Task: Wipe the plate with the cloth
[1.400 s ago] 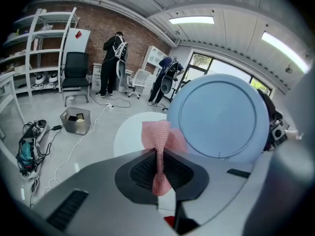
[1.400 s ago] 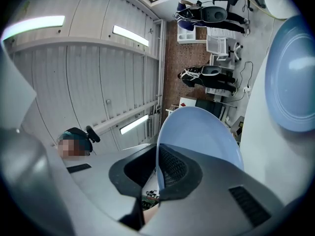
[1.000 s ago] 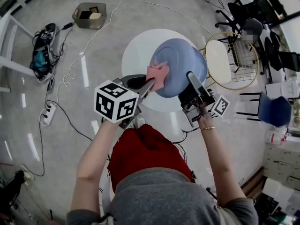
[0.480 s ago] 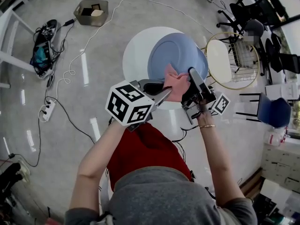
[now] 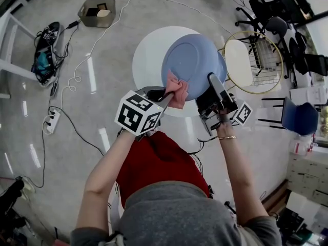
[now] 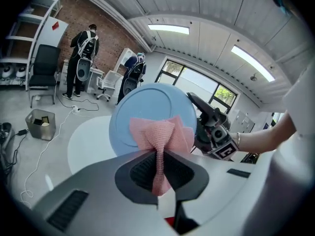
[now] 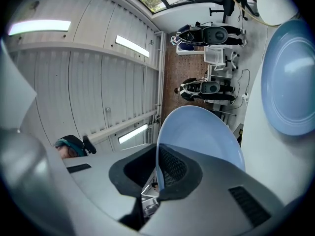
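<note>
I hold a light blue plate [image 5: 193, 58] tilted above the white round table [image 5: 148, 55], its face turned up towards the head view. My right gripper [image 5: 211, 82] is shut on the plate's near right rim; in the right gripper view the rim [image 7: 202, 132] runs between the jaws of the right gripper [image 7: 158, 167]. My left gripper [image 5: 165, 95] is shut on a pink knitted cloth [image 5: 177, 87], which presses on the plate's lower left part. In the left gripper view the cloth [image 6: 160, 134] fans out from the left gripper [image 6: 158, 157] against the plate [image 6: 142, 104], beside the right gripper [image 6: 212, 127].
A gold-rimmed wire stand [image 5: 254, 65] is right of the table, a blue chair [image 5: 300, 119] beyond it. A box [image 5: 97, 12], cables and a power strip [image 5: 51, 122] lie on the floor at left. Two people [image 6: 83, 58] stand far off. A second blue disc [image 7: 290, 82] shows on the white surface.
The cloth slid right along the plate's near part, then back left. The left gripper went with it. The plate shifted slightly up and left in the view; the right gripper stayed.
</note>
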Motion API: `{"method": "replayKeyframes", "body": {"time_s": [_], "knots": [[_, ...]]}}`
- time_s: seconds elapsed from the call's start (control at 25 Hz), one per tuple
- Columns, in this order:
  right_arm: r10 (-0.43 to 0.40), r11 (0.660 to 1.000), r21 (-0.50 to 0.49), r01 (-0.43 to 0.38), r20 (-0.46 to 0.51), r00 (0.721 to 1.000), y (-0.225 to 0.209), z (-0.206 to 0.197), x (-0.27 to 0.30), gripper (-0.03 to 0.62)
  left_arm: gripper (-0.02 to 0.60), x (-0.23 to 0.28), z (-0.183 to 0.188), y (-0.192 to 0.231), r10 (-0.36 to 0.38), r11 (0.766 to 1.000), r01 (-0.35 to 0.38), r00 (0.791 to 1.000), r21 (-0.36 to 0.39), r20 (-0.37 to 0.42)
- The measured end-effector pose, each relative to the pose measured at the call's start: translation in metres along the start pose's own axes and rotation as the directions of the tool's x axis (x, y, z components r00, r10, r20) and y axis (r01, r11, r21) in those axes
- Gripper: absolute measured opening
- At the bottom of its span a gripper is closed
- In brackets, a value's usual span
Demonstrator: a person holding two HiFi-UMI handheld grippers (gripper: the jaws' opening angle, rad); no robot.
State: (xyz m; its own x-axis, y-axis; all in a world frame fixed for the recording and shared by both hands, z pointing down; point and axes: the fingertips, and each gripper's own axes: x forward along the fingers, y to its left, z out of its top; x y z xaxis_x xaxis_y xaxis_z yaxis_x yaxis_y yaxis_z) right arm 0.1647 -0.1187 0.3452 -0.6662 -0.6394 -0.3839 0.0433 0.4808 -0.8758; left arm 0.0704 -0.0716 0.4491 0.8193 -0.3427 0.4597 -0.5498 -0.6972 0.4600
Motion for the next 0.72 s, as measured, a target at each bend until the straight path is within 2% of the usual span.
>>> {"method": "replayKeyframes", "body": {"time_s": [0.48, 0.72], "knots": [[0.040, 0.999, 0.024, -0.040, 0.006, 0.999, 0.005, -0.007, 0.004, 0.035, 0.034, -0.002, -0.019, 0.045, 0.101, 0.995, -0.101, 0.994, -0.007, -0.028], [0.063, 0.997, 0.040, -0.063, -0.009, 0.998, 0.014, -0.008, 0.002, 0.035, 0.034, 0.002, -0.022, 0.064, 0.173, 0.985, -0.173, 0.984, 0.004, -0.045]]}}
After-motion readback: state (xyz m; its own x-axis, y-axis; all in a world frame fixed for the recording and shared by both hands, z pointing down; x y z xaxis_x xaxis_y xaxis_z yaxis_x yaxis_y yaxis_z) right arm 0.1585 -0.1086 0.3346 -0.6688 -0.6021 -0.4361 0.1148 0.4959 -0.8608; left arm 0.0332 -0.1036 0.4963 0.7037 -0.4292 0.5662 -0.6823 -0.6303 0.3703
